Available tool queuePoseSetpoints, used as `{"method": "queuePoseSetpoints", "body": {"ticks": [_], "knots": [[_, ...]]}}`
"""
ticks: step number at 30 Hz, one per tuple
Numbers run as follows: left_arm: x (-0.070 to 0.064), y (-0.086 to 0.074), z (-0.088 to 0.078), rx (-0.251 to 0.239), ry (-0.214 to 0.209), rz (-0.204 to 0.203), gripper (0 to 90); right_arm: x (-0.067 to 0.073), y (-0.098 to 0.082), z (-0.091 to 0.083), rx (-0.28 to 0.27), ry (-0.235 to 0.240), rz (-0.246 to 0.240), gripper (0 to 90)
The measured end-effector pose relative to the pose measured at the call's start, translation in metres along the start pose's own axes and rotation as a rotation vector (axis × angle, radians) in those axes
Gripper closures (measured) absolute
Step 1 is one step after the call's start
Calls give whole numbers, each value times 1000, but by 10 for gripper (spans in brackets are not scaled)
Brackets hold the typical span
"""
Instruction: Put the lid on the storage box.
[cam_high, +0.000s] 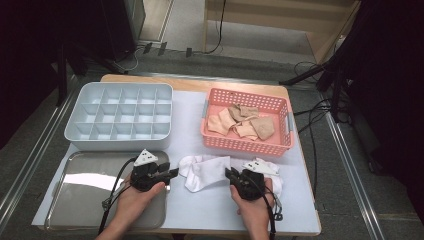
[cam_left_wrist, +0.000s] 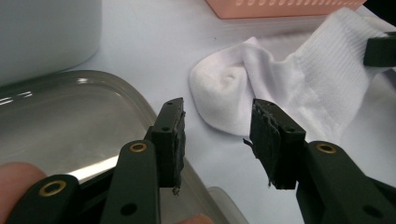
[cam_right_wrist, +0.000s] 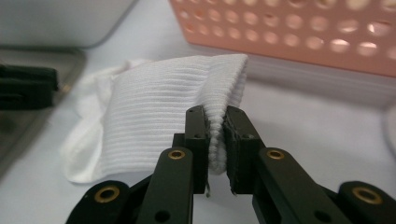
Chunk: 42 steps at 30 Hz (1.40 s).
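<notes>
One white sock (cam_high: 204, 171) lies on the counter (cam_high: 200, 210), cuff pinched by right gripper (cam_right_wrist: 215, 140); left gripper (cam_left_wrist: 215, 135) gapes empty beside its toe (divided organizer (cam_high: 120, 116) holds nothing, sorting barely begun).

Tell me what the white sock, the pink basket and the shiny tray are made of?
White sock: soft knitted fabric, probably cotton; fine ribs show. Pink basket: looks like matte plastic, moulded with rows of holes. Shiny tray: likely polished metal; it reflects light like a mirror.

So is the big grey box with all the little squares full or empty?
Empty. In the high view, every little square of the grey box shows only its bare bottom; the tan socks lie in the pink basket instead.
</notes>
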<state>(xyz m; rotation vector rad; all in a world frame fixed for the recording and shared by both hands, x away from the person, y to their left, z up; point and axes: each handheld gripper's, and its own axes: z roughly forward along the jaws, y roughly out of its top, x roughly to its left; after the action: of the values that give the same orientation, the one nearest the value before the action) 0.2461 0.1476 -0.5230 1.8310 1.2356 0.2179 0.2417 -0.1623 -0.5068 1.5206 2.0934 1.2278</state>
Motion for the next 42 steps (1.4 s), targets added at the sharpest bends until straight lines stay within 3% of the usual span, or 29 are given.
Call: {"method": "queuePoseSetpoints", "body": {"ticks": [1, 4, 8, 9, 12, 16, 17, 18, 20, 27, 30, 32, 34, 36, 37, 38, 39, 40, 42], "knots": [[-2, 3, 3, 16, 26, 13, 566, -9, -1, -2, 23, -25, -5, 813], [-3, 9, 7, 25, 50, 10, 575, -21, -2, -5, 40, -46, -3, 808], [-7, 13, 14, 51, 62, 12, 582, -32, -4, -5, 60, -72, -4, 803], [-11, 14, 19, 81, 54, 28, 581, -37, -6, -5, 66, -77, -9, 803], [-16, 13, 25, 107, 81, 56, 587, -42, -9, -4, 74, -90, -12, 803], [-19, 17, 27, 126, 117, 82, 700, -47, -9, -4, 71, -96, -7, 806], [-21, 17, 29, 140, 130, 119, 760, -48, -9, -5, 71, -105, -12, 806], [-22, 17, 29, 136, 133, 128, 821, -49, -9, -6, 70, -110, -11, 807], [-21, 16, 29, 138, 127, 130, 857, -52, -9, -7, 67, -111, -12, 807], [-15, 15, 24, 124, 133, 137, 874, -69, -9, -17, 61, -168, -3, 818], [-13, 14, 22, 127, 134, 142, 875, -76, -9, -19, 58, -194, -32, 824], [-13, 14, 22, 122, 129, 137, 873, -76, -9, -19, 59, -195, -24, 823], [-13, 14, 21, 89, 121, 118, 848, -77, -7, -20, 47, -157, 10, 728], [-14, 14, 21, 75, 115, 113, 730, -72, -6, -26, -7, -154, 25, 645], [-13, 14, 19, 45, 104, 102, 690, -68, -5, -31, -43, -145, 28, 655], [-13, 14, 19, 45, 104, 102, 669, -68, -5, -31, -43, -145, 28, 655], [-14, 13, 18, 15, 108, 98, 642, -54, -4, -41, -112, -110, 26, 731], [-14, 13, 18, 15, 108, 98, 635, -54, -4, -41, -112, -110, 26, 731], [-15, 10, 20, 23, 100, 102, 667, -29, -7, -32, -85, -13, -16, 773]]}}
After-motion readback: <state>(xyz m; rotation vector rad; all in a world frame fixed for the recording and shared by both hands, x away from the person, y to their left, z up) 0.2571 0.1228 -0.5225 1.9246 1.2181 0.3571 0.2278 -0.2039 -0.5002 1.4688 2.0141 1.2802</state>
